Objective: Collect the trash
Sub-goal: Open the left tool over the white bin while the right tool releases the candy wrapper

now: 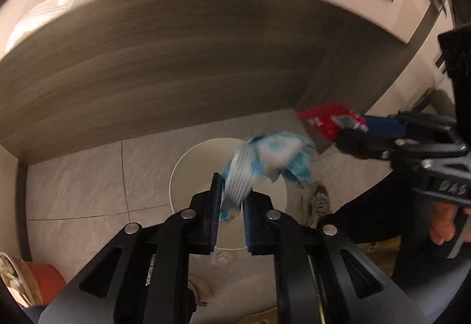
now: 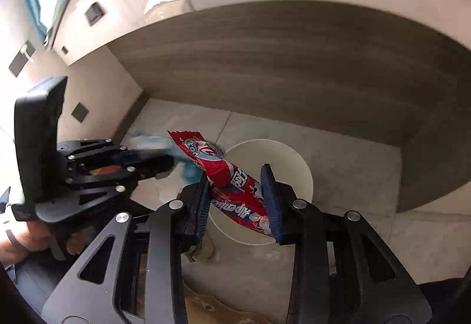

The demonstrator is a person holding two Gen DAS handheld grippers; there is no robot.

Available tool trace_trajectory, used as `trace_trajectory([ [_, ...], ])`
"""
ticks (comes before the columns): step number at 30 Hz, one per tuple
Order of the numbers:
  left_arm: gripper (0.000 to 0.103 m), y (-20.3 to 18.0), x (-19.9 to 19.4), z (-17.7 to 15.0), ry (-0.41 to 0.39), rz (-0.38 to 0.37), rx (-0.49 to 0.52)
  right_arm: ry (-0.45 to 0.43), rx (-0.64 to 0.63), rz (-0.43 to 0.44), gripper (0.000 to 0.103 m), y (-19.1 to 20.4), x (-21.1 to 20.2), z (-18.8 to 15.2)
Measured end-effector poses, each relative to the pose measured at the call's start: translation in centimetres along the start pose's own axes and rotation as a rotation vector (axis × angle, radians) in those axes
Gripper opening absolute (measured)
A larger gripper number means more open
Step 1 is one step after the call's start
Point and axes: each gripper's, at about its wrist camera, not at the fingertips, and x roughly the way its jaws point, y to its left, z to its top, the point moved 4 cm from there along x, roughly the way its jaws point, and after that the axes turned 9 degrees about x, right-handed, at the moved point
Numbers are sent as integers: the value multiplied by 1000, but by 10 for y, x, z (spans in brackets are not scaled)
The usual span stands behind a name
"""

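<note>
Holding both pieces over the white bin (image 1: pixel 188 165) on the floor, I see the risks clearly; my left gripper (image 1: pixel 231 200) has its fingers clamped on the crumpled blue-and-white wrapper (image 1: pixel 265 159), which juts forward past the rim's far side, so letting go here could drop it on the tiles; my right gripper (image 2: pixel 238 191) pinches the red candy wrapper (image 2: pixel 232 177) above the bin, though blur makes its true position uncertain; the two grippers hang near enough to collide.

White bin (image 1: pixel 182 177) on tiled floor (image 1: pixel 88 177)
</note>
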Motion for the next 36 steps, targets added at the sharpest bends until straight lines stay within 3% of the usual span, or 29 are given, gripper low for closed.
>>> trace_trajectory([
  [7, 12, 12, 19, 2, 40, 2, 1, 29, 57, -8, 31, -20, 15, 9],
  [9, 24, 16, 16, 2, 25, 12, -13, 44, 56, -3, 31, -16, 21, 10],
  [11, 64, 24, 3, 5, -9, 32, -40, 65, 46, -4, 31, -13, 29, 10],
  [13, 92, 29, -11, 5, -68, 64, -74, 89, 37, -2, 31, -14, 35, 8],
  [16, 96, 44, -37, 2, -115, 100, -97, 127, 24, -5, 31, -7, 51, 6],
  [22, 97, 69, -67, -10, -131, 159, -115, 202, -14, -35, 33, 6, 88, 4],
  [24, 97, 74, -76, -14, -137, 164, -127, 213, -14, -53, 51, 8, 94, 3],
  [25, 97, 76, -80, -16, -142, 170, -130, 205, -10, -68, 70, 9, 94, 4],
  [26, 97, 77, -84, -18, -148, 176, -131, 188, -2, -77, 77, 10, 91, 4],
  [32, 97, 69, -107, -13, -198, 184, -133, 127, 32, -70, 82, 1, 68, 8],
  [36, 97, 66, -130, 11, -274, 188, -111, 36, 3, -39, 82, 9, 23, 17],
])
